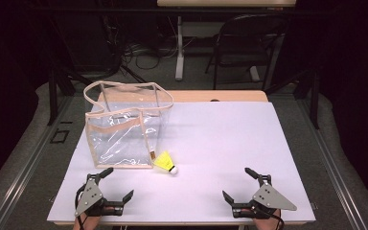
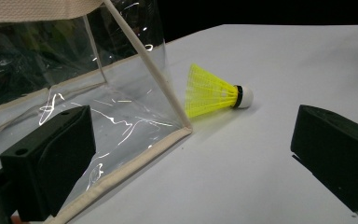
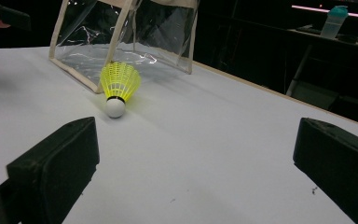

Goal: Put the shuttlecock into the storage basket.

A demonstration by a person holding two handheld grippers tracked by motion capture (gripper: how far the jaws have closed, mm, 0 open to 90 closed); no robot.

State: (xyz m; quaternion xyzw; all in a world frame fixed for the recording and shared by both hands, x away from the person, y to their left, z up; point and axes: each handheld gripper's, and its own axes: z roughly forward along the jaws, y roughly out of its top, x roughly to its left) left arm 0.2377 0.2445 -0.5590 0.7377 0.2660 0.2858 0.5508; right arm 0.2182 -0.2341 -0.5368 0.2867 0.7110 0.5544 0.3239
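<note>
Yellow shuttlecock (image 1: 165, 162), white-tipped, on its side

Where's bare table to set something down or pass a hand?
The widest free patch is the white tabletop right of the clear plastic tote bag out to the right edge, and the strip between the left gripper and right gripper, both open. It is crowded at the bag's near right corner, where the yellow shuttlecock lies beside it.
</note>
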